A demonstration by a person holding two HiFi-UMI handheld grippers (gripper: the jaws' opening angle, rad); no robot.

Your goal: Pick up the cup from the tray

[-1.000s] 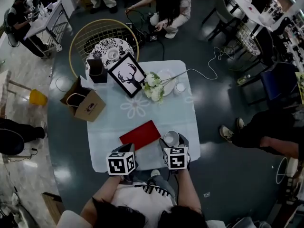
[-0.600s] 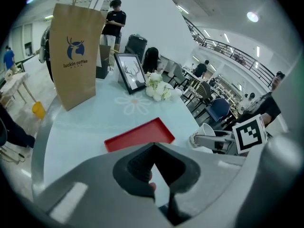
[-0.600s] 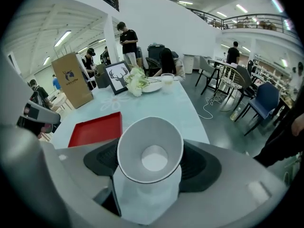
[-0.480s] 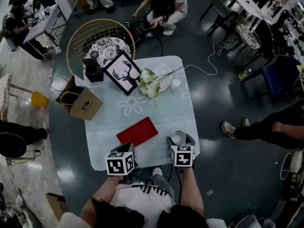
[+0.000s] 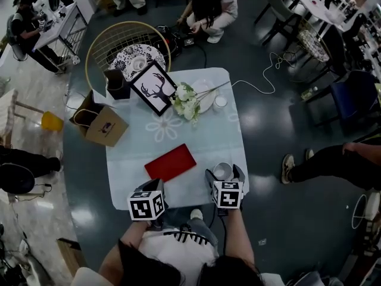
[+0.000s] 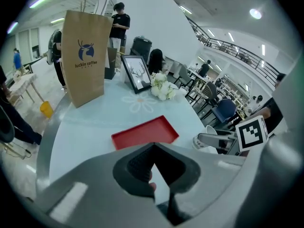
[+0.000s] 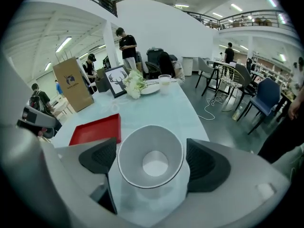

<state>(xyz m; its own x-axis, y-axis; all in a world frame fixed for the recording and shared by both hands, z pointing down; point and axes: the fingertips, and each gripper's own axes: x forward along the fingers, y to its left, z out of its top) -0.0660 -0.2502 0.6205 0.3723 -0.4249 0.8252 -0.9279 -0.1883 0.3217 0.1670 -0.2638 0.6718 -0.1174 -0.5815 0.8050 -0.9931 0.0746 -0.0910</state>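
Right claw (image 5: 224, 173), jaws just opened, loosely straddles white cup (image 7: 151, 163) on desk (image 5: 202, 142), 3 o'clock from red tray (image 5: 170, 162); left claw (image 6: 153, 146) closed, empty.

A brown paper bag (image 5: 100, 126) stands at the far left edge of the pale desk (image 5: 208, 139), with a black box (image 5: 117, 83) and a framed deer picture (image 5: 154, 89) to its right (the frame leans back), then white flowers (image 5: 186, 103) against a white plate (image 5: 206, 95), and a round wire chair (image 5: 125, 40) beyond.
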